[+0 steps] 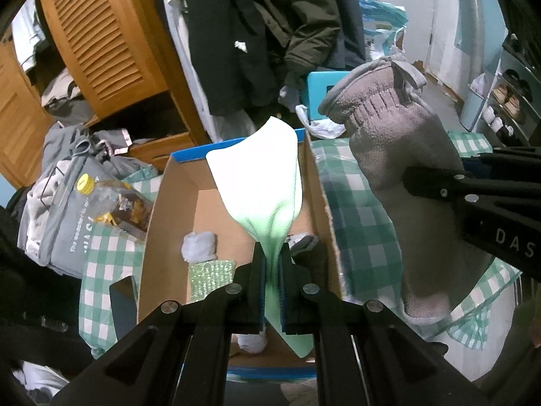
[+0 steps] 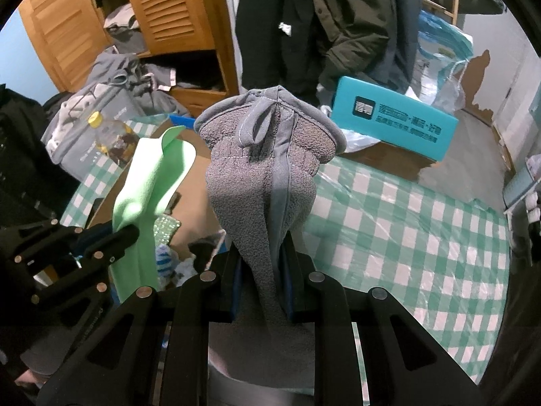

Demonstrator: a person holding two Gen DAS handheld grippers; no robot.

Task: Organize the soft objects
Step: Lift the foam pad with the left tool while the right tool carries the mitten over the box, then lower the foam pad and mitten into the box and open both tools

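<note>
Two tongs clamped, left tongs (image 1: pixel 272 260) on green cloth (image 1: pixel 260 176), right tongs (image 2: pixel 262 253) on grey mitt (image 2: pixel 267 169)

- We see a pale green cloth (image 1: pixel 257 182), almost white at its top.
- The fleece glove (image 2: pixel 260 176) is grey with lighter grey trim.
- The tablecloth (image 2: pixel 405 223) has green and white checks.
- The cardboard box (image 1: pixel 321 182) is brown with a blue rim.
- We see a turquoise box (image 2: pixel 392 118).

Black left hand-held gripper (image 1: pixel 272 264), silver round screws, blue finger pads (image 1: pixel 261 284), white "DAS" lettering
</note>
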